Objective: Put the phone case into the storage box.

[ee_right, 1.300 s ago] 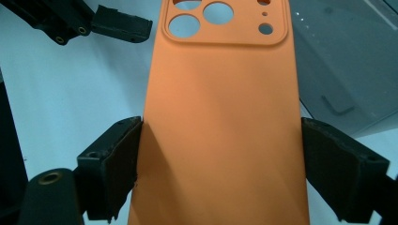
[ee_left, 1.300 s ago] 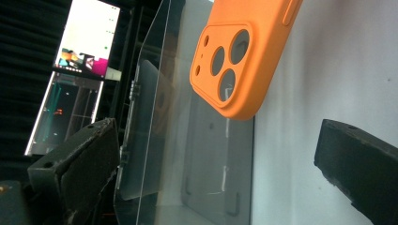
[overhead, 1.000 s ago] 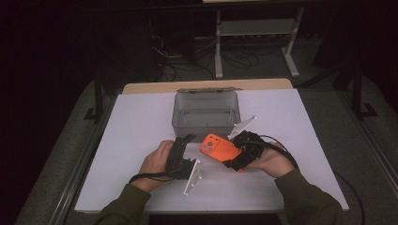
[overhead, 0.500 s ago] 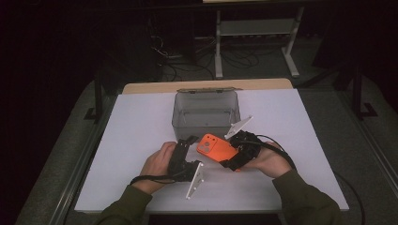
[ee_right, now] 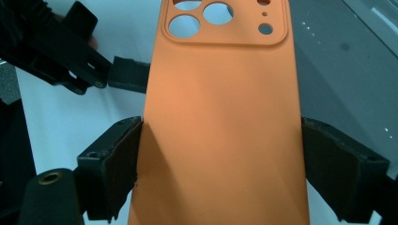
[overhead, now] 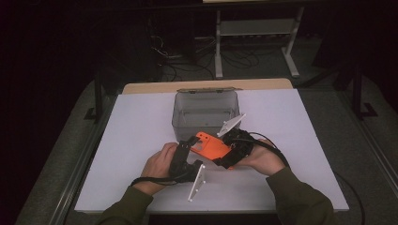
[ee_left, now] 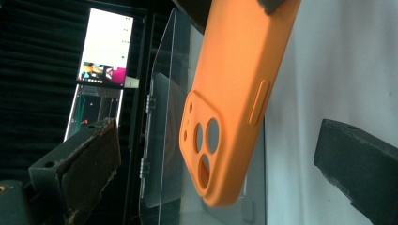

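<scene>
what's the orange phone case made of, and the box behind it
Orange phone case: looks like soft silicone or rubbery plastic, matte, with an even sheen and rounded moulded edges around the camera cutouts. Box: probably clear hard plastic, glossy; you see through its walls, and small hinges show along one edge.

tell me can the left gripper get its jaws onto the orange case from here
Probably yes: the case, clamped by the right gripper, already hangs between the left gripper's open jaws with nothing in the way.

case (ee_right: 220,117) runs off at 12 and 6 o'clock in the right gripper view; box (ee_left: 159,154) just blurry behind it in the left gripper view
</scene>
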Demonstrator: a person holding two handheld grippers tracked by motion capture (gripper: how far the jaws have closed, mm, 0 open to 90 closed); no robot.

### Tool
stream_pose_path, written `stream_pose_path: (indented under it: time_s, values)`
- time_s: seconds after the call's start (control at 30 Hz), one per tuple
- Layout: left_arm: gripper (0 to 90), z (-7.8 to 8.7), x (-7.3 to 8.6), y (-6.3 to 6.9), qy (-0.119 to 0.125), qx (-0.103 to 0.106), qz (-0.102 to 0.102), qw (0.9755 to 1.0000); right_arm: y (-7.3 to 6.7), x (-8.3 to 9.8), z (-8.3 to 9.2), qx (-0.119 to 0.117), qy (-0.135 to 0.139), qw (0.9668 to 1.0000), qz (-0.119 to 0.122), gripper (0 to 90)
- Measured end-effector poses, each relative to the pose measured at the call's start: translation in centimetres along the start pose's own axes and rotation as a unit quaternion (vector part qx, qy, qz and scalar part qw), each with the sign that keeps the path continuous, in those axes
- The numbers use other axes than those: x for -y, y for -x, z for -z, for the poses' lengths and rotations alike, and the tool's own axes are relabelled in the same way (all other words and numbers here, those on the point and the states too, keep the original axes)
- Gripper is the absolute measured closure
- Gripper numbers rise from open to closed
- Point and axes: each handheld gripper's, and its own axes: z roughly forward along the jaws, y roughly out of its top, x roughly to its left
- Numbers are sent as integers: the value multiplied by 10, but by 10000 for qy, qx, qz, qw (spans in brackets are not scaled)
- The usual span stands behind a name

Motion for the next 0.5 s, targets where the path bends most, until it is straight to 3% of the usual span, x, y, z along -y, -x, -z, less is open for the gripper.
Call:
stream_pose_path:
  time_s: [0.5]
  values:
    - [58, 1, -2, 2, -57, -216, -186, 9996, -4, -17, -6, -93, 101, 9998, 120, 155]
